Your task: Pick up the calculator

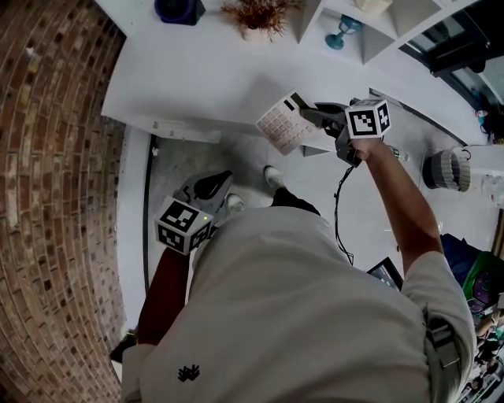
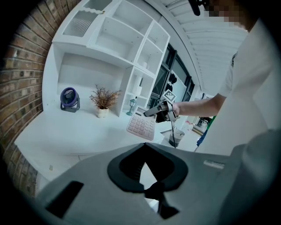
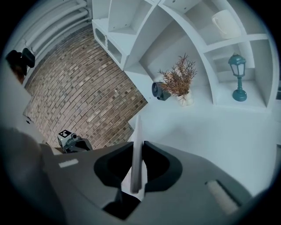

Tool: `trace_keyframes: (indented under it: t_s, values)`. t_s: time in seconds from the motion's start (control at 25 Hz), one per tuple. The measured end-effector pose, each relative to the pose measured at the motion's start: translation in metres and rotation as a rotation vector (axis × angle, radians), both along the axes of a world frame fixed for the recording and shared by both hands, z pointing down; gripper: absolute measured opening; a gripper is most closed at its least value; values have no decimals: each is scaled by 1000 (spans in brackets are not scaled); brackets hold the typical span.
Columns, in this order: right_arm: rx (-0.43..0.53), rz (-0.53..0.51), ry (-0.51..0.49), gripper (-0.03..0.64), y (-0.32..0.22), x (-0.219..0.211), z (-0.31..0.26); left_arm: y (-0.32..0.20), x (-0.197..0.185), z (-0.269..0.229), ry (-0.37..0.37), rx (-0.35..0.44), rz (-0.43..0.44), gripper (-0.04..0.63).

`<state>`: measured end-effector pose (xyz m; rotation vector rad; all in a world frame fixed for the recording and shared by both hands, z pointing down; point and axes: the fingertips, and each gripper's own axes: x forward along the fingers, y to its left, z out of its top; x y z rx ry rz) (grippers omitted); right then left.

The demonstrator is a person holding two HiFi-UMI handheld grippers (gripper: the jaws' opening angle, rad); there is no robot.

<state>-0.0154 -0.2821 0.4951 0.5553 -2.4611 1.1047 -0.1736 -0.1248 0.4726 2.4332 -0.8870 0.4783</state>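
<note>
Calculator (image 1: 285,123) (labels illegible) in right gripper (image 1: 305,112)

The flat pink-keyed calculator (image 1: 286,124), in the right gripper (image 1: 305,115), hangs over the front edge of the white desk (image 1: 197,79), right of the left gripper (image 1: 211,186). Behind, a round blue fan (image 1: 177,9) stands left of a potted dried plant (image 1: 257,17).

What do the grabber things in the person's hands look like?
Both are grey with dark insides. The left claw and right claw each carry a white cube with black square markers. A thin black cable hangs from the right one. The person wears a light short-sleeved shirt.
</note>
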Motion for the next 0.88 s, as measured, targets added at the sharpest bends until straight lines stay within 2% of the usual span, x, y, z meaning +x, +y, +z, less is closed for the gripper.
trace_keyframes:
  t_s: [0.88]
  values:
    - [39,-55,5,77,68,-30,-24,61,-24,4,16,18,8,6]
